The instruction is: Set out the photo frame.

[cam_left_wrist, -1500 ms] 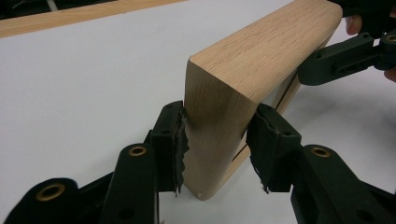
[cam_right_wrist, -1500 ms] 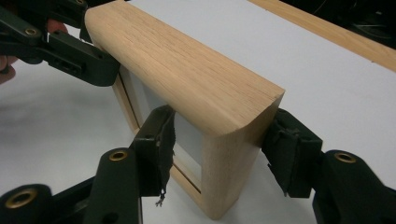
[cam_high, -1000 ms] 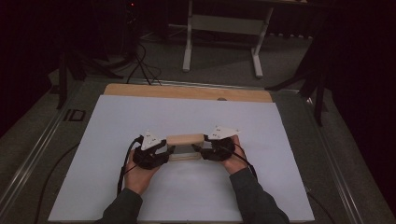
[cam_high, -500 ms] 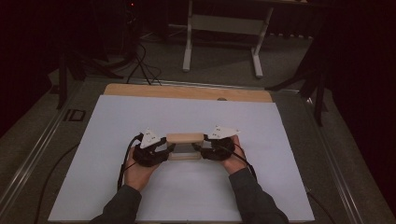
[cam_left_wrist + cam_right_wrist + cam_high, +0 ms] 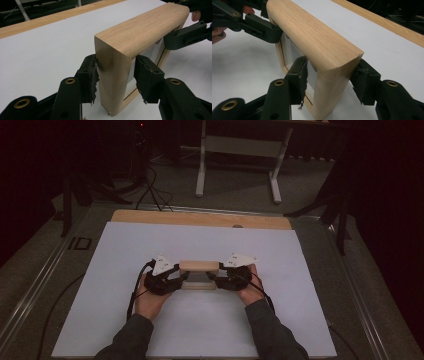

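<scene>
The left gripper (image 5: 115,82) has just been opening, one pad off the wooden frame (image 5: 199,266); the right gripper (image 5: 332,82) clamps its other end upright mid-sheet (image 5: 120,250); ease away straight, avoiding tipping

High view: I'm above the near edge, looking forward and down over the whole worktop (image 5: 125,240), fairly far off. Left gripper view sits close in, looking along its jaws at one end of the wooden frame (image 5: 140,32). Right gripper view does likewise from the opposite end. All three share that frame.
</scene>
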The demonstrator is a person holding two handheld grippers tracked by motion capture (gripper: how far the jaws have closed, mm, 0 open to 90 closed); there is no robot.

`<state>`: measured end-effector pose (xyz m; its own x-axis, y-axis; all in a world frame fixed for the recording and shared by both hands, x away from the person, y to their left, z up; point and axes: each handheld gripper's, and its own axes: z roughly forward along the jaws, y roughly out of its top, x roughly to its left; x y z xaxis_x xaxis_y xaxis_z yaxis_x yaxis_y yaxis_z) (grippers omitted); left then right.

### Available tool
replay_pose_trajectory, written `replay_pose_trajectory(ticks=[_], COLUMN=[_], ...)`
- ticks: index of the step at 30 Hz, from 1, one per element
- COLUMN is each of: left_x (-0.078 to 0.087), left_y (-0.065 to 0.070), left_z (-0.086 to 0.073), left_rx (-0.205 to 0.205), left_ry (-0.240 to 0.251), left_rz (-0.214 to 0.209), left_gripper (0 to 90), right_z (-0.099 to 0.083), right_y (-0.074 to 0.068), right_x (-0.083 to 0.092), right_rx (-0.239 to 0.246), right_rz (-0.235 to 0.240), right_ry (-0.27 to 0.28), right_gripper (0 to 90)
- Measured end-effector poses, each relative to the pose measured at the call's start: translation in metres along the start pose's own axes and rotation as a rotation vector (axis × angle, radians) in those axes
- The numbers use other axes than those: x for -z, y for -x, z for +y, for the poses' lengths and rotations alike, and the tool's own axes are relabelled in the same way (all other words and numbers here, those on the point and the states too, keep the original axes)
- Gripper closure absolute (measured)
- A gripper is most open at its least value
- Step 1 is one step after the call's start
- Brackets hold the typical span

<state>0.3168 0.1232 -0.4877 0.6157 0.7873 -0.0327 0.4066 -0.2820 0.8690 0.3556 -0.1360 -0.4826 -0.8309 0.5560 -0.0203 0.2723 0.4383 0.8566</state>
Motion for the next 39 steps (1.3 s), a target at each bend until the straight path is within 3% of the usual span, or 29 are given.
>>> replay_pose_trajectory(ticks=[10, 21, 39], left_x=[-0.003, -0.012, -0.017], left_y=[-0.003, -0.007, -0.013], left_z=[-0.001, -0.014, -0.015], left_rx=[0.019, 0.037, 0.077], left_ry=[0.011, -0.037, -0.024], left_rz=[-0.013, -0.024, -0.037], left_gripper=[53.1, 55.6, 55.9], right_z=[-0.001, -0.007, -0.012], right_y=[0.004, 0.009, 0.015], right_x=[0.0, -0.002, -0.007], right_rx=[-0.015, -0.046, -0.091], right_rz=[0.004, 0.018, 0.02], right_ry=[0.005, -0.004, -0.02], right_gripper=[49.3, 51.7, 52.7])
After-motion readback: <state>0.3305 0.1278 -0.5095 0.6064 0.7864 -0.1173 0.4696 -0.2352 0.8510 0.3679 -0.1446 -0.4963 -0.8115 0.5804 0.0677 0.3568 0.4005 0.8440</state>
